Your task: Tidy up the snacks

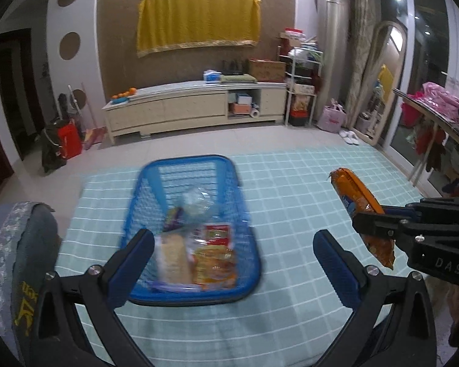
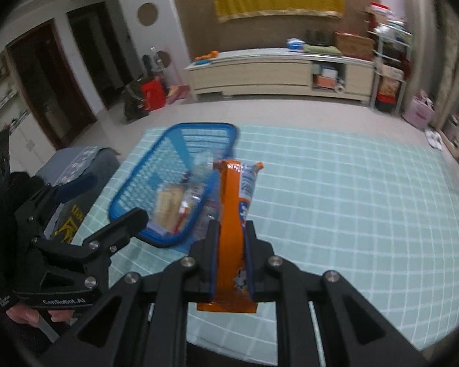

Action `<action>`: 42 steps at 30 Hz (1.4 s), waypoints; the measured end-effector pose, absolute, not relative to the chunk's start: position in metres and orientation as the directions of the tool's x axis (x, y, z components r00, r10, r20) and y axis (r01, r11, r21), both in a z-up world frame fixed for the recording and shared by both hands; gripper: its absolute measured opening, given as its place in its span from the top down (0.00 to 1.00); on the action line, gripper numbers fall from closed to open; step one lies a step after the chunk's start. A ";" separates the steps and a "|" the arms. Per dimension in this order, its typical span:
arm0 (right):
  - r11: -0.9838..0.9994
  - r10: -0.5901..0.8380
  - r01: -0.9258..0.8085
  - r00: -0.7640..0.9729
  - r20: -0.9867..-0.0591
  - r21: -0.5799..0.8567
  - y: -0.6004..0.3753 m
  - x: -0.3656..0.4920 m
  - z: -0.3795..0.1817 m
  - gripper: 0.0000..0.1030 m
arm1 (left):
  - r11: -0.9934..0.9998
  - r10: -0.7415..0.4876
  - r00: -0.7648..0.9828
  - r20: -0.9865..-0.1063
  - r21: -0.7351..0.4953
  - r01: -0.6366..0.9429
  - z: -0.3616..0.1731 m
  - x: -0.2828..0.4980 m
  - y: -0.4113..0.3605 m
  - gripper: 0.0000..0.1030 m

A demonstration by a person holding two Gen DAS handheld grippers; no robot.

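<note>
On the left, my left gripper [image 1: 234,258] hangs over the near end of the blue basket [image 1: 248,211], its two blue-padded fingers spread wide with nothing between them — released and empty. Through the gap I look down into the basket, which sits on the pale green checked cloth [image 1: 290,183] with its long axis running from near to far. It already holds several snacks: a pale packet [image 1: 173,260] near the front left, a red-and-orange packet [image 1: 214,263] beside it, and a crinkled clear wrapper [image 1: 199,202] farther back. Motion blur keeps me from reading any labels.

Moving right, my right gripper [image 2: 231,260] is clenched on the orange snack pack [image 2: 229,214], which is a long, slim packet. From the right wrist view its long axis runs straight out along the fingers, away from me, with its far end just overlapping the basket's right rim [image 2: 208,195]. In the left wrist view the same pack [image 1: 356,195] is clearly lifted off the cloth and stands well to the right of the basket.

So the relation that matters, as I judge it: the basket lies to the left of the held pack, and the pack's length roughly matches the basket's long axis. I would carry the right hand leftward over the rim and let go — the left gripper, nearer the basket, should keep clear of the drop.
</note>
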State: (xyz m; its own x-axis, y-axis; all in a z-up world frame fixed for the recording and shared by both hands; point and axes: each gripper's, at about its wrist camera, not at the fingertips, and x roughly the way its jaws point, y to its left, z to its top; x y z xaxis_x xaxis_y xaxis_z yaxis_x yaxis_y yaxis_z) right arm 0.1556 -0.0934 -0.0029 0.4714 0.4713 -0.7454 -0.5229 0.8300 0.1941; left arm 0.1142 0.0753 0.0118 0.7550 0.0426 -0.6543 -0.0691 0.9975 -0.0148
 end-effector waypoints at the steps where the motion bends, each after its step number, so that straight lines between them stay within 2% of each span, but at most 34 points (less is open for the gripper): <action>1: 0.819 0.482 -0.538 0.459 -0.747 0.198 -0.083 0.160 -0.002 0.82 | 0.997 0.059 0.754 -0.654 -0.006 -0.083 0.014 0.114 0.084 0.00; 11: 0.740 0.522 -0.646 0.375 -0.766 0.188 0.002 0.184 -0.009 0.82 | 0.986 0.150 0.715 -0.683 0.046 -0.163 0.007 0.134 0.163 0.00; 28: 0.701 0.500 -0.685 0.273 -0.822 0.199 0.094 0.258 -0.054 0.81 | 0.978 0.159 0.647 -0.745 0.028 -0.208 -0.038 0.183 0.237 0.00; 29: 0.696 0.499 -0.690 0.262 -0.826 0.201 0.098 0.260 -0.058 0.78 | 0.976 0.159 0.646 -0.747 0.020 -0.217 -0.040 0.183 0.240 0.00; 31: 0.693 0.480 -0.701 0.273 -0.833 0.170 0.103 0.261 -0.064 0.49 | 0.975 0.154 0.653 -0.741 0.009 -0.220 -0.041 0.180 0.244 0.00; 32: 0.693 0.475 -0.704 0.282 -0.834 0.156 0.106 0.261 -0.065 0.26 | 0.976 0.146 0.660 -0.737 0.000 -0.216 -0.041 0.177 0.243 0.00; 33: 0.696 0.475 -0.703 0.296 -0.829 0.147 0.104 0.259 -0.065 0.16 | 0.977 0.140 0.665 -0.734 -0.005 -0.211 -0.041 0.175 0.242 0.00; 42: 0.709 0.510 -0.693 0.377 -0.773 0.130 0.059 0.228 -0.044 0.06 | 0.984 0.115 0.724 -0.680 -0.022 -0.177 -0.027 0.139 0.208 0.00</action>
State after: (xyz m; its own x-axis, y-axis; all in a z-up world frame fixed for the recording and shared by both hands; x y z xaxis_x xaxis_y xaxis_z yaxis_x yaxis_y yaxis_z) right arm 0.2276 0.0585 -0.0440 0.3771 0.5095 -0.7734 -0.6927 0.7095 0.1297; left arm 0.1388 0.2080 -0.0275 0.7244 0.1153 -0.6797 -0.1775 0.9839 -0.0223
